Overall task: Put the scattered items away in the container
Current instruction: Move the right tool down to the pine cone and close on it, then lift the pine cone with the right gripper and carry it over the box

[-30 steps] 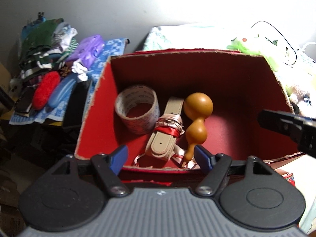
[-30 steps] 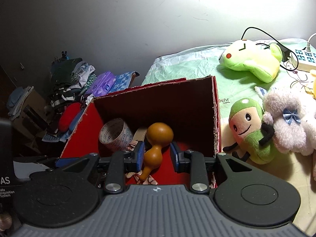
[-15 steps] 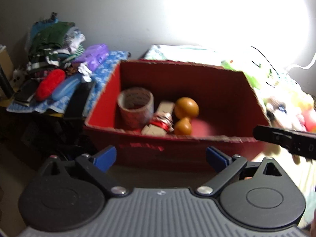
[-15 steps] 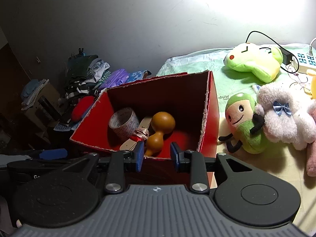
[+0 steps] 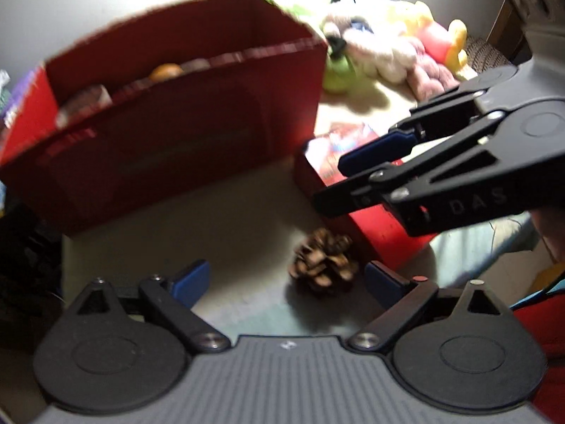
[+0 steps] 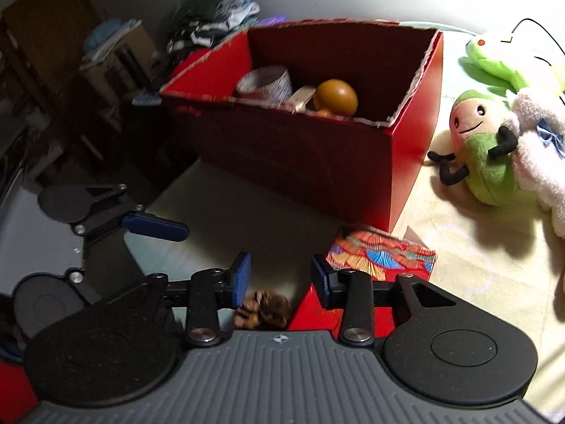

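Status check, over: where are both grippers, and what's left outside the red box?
Left gripper open, pine cone between its fingers. Right gripper open, empty, above the cone. Red box behind holds gourd, tape roll. Small patterned box beside cone.

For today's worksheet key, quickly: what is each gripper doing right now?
Left gripper: open, empty, pine cone lying between its fingers.
Right gripper: open, empty, above the pine cone.
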The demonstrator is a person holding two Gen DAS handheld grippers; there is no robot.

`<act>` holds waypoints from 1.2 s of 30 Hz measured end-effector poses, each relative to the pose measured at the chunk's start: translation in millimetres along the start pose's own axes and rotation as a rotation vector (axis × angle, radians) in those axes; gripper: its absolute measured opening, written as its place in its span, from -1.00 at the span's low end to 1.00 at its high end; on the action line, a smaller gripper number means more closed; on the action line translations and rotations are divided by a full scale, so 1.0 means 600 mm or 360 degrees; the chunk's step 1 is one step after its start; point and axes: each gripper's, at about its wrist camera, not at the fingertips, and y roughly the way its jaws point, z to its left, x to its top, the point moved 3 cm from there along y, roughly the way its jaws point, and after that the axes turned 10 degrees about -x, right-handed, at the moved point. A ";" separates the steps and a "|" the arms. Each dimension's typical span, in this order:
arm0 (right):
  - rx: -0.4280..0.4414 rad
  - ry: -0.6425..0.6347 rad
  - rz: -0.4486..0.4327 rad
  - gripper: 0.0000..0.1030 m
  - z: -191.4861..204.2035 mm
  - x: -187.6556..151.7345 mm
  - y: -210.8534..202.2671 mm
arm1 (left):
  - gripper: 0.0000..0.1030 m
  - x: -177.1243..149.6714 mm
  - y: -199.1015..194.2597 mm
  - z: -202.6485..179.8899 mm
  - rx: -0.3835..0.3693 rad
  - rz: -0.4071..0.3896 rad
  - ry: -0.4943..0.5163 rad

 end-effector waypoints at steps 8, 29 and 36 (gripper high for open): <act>0.0017 -0.0233 0.0069 -0.22 0.034 -0.018 0.017 | 0.49 -0.013 0.050 0.007 -0.0016 0.0091 -0.0057; 0.0151 0.0094 0.0130 -0.23 0.015 0.006 0.079 | -0.04 -0.008 0.068 0.047 0.0157 -0.0016 -0.0144; 0.0268 0.0269 0.0163 -0.39 -0.011 0.009 0.080 | -0.14 -0.001 0.061 0.044 0.0187 -0.0054 -0.0123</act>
